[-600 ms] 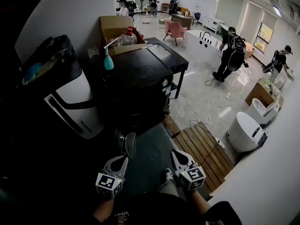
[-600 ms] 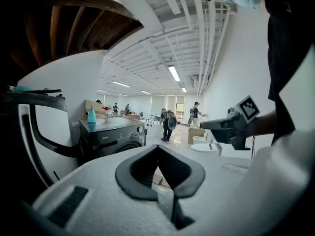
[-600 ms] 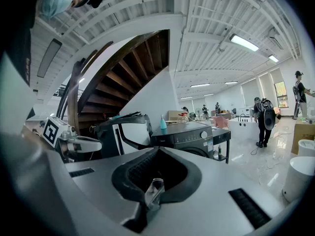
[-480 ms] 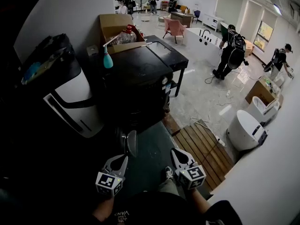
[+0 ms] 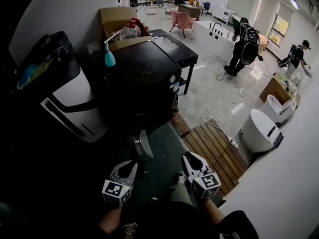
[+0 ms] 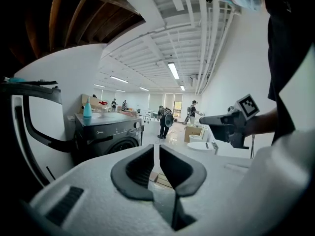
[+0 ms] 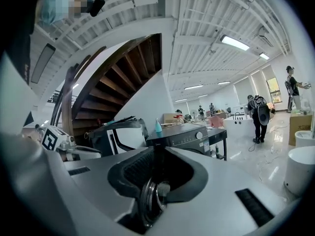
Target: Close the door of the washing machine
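Two white plastic grippers, left (image 5: 124, 169) and right (image 5: 192, 159), have dark ribbed pads. Behind the jaws sit white cubes with black square markers (image 5: 115, 192). Behind these are black clothes.

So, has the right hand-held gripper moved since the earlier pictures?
No, the right hand-held gripper keeps its place at the brown wooden slatted platform's left edge.

Left gripper (image 5: 125, 169): white body, black jaw pads; its cube (image 5: 115, 192) carries black-and-white square markers. Right gripper (image 5: 192, 161): same colours and same marker pattern.

Washing machine (image 5: 144, 78), ahead of both grippers: black casing. Its door (image 5: 143, 144), just ahead of the left gripper: dark rim, grey glass.

Spray bottle (image 5: 108, 59) on the machine: teal.

Slatted platform (image 5: 214, 151), right of the right gripper: brown wood.

Floor (image 5: 214, 98) beyond it: pale grey, glossy.

Cardboard box (image 5: 115, 20), far ahead: brown.
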The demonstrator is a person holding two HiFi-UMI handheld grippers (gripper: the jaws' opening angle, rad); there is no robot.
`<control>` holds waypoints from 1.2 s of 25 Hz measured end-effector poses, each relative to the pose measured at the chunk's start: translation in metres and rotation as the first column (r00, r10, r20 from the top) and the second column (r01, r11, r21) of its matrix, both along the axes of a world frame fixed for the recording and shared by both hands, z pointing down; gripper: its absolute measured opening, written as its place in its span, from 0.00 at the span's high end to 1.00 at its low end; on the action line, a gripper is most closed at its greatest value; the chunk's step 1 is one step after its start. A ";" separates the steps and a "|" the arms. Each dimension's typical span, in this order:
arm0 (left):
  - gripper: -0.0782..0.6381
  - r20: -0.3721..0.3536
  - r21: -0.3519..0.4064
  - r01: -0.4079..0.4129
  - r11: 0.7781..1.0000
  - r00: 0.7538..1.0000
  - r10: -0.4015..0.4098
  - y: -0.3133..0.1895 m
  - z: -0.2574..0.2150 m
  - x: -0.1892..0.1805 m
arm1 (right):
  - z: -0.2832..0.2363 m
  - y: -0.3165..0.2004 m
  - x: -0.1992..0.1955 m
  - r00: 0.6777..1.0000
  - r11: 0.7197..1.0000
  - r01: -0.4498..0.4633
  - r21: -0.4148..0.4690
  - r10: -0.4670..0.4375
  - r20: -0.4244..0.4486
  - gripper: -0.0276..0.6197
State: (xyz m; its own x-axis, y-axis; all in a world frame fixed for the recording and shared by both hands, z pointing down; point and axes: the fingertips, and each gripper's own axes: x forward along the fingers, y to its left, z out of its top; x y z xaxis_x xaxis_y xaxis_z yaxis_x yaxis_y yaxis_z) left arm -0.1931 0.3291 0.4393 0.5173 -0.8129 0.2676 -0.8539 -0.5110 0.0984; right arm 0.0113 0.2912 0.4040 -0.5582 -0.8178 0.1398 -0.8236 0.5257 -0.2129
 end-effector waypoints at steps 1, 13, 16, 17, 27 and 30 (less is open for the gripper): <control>0.84 0.001 -0.011 0.000 1.000 1.000 0.000 -0.002 0.005 0.001 | 0.003 -0.002 0.002 1.000 1.000 -0.002 -0.003 0.002 -0.001 0.84; 0.49 0.022 -0.242 0.069 0.968 0.998 -0.066 -0.069 0.100 0.015 | 0.034 -0.068 0.032 1.000 0.994 0.031 -0.108 -0.030 0.007 0.71; 0.47 0.035 -0.305 0.128 0.944 0.992 -0.123 -0.089 0.124 0.012 | 0.043 -0.088 0.039 0.998 0.989 0.058 -0.133 -0.059 -0.003 0.70; 0.46 0.034 -0.322 0.145 0.936 0.989 -0.142 -0.096 0.131 0.013 | 0.046 -0.094 0.041 0.997 0.988 0.070 -0.138 -0.072 -0.010 0.70; 0.31 0.060 -0.513 0.288 0.809 0.952 -0.301 -0.151 0.212 0.008 | 0.068 -0.157 0.075 0.987 0.969 0.154 -0.194 -0.162 -0.026 0.67; 0.27 0.080 -0.563 0.323 0.761 0.938 -0.338 -0.161 0.233 0.004 | 0.074 -0.171 0.087 0.985 0.967 0.160 -0.197 -0.169 -0.031 0.67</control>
State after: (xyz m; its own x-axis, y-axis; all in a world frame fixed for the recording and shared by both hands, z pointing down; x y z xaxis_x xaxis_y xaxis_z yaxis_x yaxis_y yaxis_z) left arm -0.1891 0.1685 0.6727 0.2574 -0.6454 0.7192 -0.9529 -0.0458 0.2999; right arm 0.0981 0.1204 0.4777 -0.6720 -0.6701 0.3153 -0.7405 0.6078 -0.2865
